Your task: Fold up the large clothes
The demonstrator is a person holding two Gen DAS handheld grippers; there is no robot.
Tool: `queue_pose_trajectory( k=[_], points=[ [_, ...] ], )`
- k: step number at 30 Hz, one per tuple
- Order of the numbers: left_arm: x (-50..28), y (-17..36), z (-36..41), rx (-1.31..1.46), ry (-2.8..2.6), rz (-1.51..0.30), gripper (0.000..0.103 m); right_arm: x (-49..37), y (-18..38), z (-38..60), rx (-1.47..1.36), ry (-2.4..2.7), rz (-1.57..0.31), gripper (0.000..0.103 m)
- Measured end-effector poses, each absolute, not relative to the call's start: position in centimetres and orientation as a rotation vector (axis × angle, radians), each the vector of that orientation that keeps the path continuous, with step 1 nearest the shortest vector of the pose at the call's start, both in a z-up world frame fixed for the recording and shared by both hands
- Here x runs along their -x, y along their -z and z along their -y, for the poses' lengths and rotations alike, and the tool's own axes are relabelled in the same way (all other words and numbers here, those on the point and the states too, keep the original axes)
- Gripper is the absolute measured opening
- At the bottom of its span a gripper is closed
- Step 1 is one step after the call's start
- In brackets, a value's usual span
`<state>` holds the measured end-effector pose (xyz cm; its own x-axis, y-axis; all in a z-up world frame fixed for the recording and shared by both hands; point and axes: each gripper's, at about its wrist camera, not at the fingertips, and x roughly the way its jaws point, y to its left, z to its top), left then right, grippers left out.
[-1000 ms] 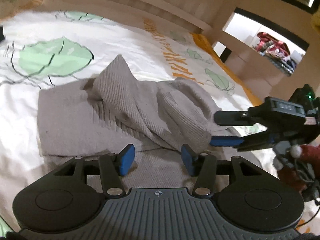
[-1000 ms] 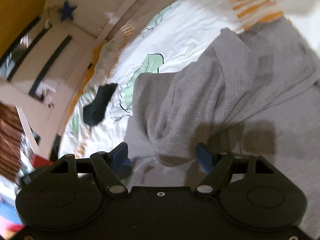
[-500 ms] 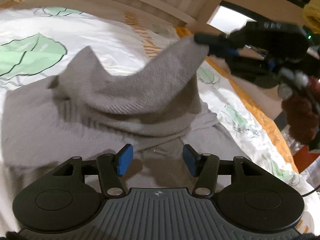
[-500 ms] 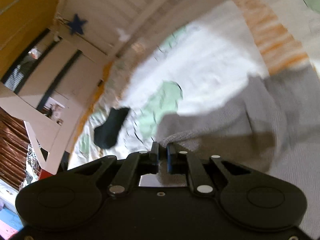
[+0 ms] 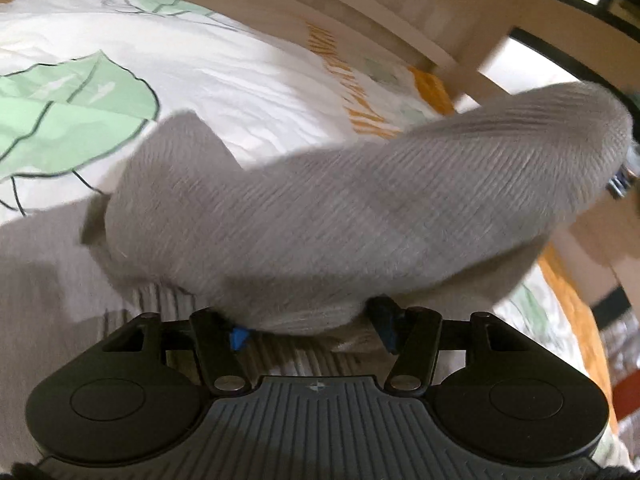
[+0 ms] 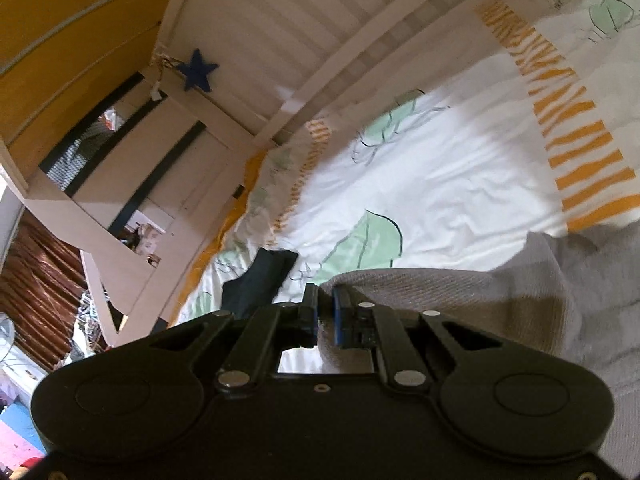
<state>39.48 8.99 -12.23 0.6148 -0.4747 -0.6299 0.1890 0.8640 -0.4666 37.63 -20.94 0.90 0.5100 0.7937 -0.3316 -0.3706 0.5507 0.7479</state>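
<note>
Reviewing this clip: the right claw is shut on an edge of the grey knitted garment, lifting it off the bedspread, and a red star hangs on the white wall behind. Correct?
One detail is off: the star is dark blue, not red, as the right wrist view shows. The rest stands: the right claw is shut on an edge of the grey knitted garment, raised above the bedspread.

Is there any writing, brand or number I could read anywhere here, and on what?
None: no readable words or numbers.
The left claw's grey housing carries only a tiny emblem, too small to read.
The orange marks on the bedsheet are a stripe pattern, not letters.
</note>
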Motion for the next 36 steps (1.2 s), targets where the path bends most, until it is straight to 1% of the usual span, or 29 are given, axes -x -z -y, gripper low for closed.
queue_pose_trajectory(
  k=[1,5,7,8,11,13,14,15,16,19,21,23,25,26,27,29,32,35,36],
  points=[
    [-39.6,12.2,-9.1,0.379,0.378,-0.828,0.056,-37.4,-1.1,21.1,-0.671,-0.787,-0.717,0.008],
    [-38.9,12.7,-9.7,0.419,0.384,-0.838,0.056,-35.4,-1.6,21.4,-0.648,-0.876,-0.687,0.008],
    [-38.0,12.8,-10.1,0.42,0.383,-0.837,0.057,-33.8,-0.5,21.0,-0.605,-0.891,-0.729,0.011],
    [-37.5,12.8,-10.3,0.415,0.387,-0.836,0.057,-33.2,0.4,20.8,-0.598,-0.881,-0.754,0.015],
    [-36.5,12.3,-11.3,0.404,0.401,-0.833,0.059,-32.6,3.9,21.4,-0.635,-0.79,-0.842,0.017],
    [-35.9,11.8,-11.4,0.371,0.404,-0.827,0.059,-32.9,6.6,22.4,-0.712,-0.707,-0.893,0.027],
    [-36.0,11.6,-11.2,0.352,0.403,-0.827,0.06,-33.2,7.8,22.9,-0.752,-0.667,-0.919,0.043],
    [-36.0,11.6,-11.1,0.338,0.407,-0.828,0.06,-33.5,8.4,23.1,-0.764,-0.639,-0.929,0.055],
    [-35.9,11.7,-11.2,0.334,0.415,-0.831,0.06,-33.5,8.7,23.0,-0.734,-0.615,-0.923,0.058],
    [-36.0,11.8,-11.3,0.34,0.416,-0.834,0.06,-33.1,7.7,21.1,-0.547,-0.603,-0.889,0.059],
    [-35.9,11.9,-11.3,0.344,0.419,-0.833,0.06,-32.7,6.7,19.7,-0.47,-0.647,-0.864,0.069],
    [-36.0,12.0,-11.3,0.344,0.421,-0.833,0.06,-32.0,5.5,17.8,-0.349,-0.686,-0.819,0.072],
    [-36.0,11.9,-11.4,0.343,0.428,-0.836,0.06,-31.0,4.4,15.8,-0.161,-0.699,-0.756,0.078],
    [-36.0,11.9,-11.5,0.342,0.431,-0.839,0.06,-30.4,3.9,14.5,-0.038,-0.695,-0.713,0.084],
    [-36.1,11.9,-11.6,0.339,0.436,-0.843,0.06,-29.8,3.8,13.6,0.06,-0.696,-0.672,0.086],
    [-36.2,11.8,-11.8,0.329,0.446,-0.851,0.06,-28.8,3.8,11.7,0.247,-0.717,-0.588,0.086],
    [-36.3,11.8,-12.0,0.325,0.462,-0.862,0.06,-27.7,4.7,10.0,0.456,-0.748,-0.514,0.086],
    [-36.3,11.7,-12.2,0.314,0.471,-0.867,0.06,-27.4,5.6,8.9,0.578,-0.759,-0.458,0.082],
    [-36.2,11.7,-12.2,0.312,0.474,-0.868,0.06,-27.6,5.9,8.7,0.59,-0.76,-0.454,0.079]
  ],
)
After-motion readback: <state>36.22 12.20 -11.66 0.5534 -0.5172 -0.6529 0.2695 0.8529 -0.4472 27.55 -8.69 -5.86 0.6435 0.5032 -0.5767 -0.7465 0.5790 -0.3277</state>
